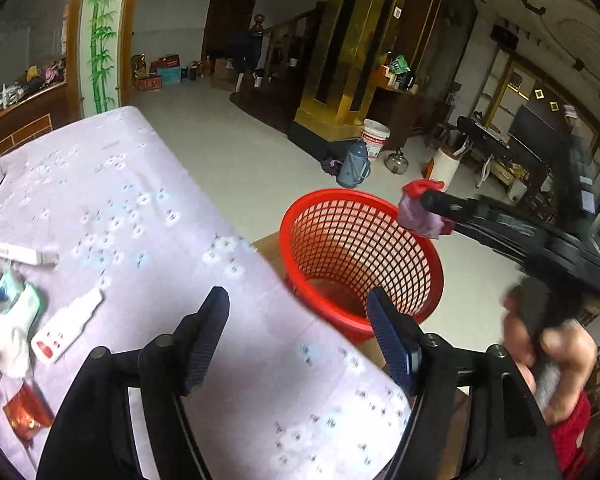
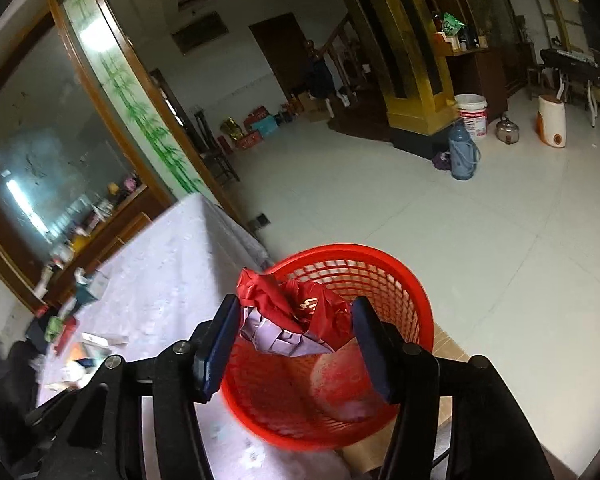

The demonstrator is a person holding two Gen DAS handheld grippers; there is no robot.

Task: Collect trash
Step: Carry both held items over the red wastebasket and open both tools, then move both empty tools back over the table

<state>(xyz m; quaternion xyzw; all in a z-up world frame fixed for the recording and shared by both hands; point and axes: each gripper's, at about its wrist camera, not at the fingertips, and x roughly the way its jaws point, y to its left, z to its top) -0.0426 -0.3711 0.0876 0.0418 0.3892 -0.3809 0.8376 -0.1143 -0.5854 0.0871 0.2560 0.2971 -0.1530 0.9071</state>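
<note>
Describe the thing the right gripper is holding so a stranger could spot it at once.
Find the red mesh basket standing just off the corner of the table with the lilac flowered cloth. Above its rim, the right gripper holds a crumpled wad of trash. It is red wrapping bunched with pale purple paper, the only scrap held in the air rather than lying on the table.

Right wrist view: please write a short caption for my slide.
Right gripper holds crumpled red and lilac paper over the red basket.

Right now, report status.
Right gripper shut on crumpled wrapper, over red basket. Left gripper open, empty. Nothing blocking the drop.
</note>
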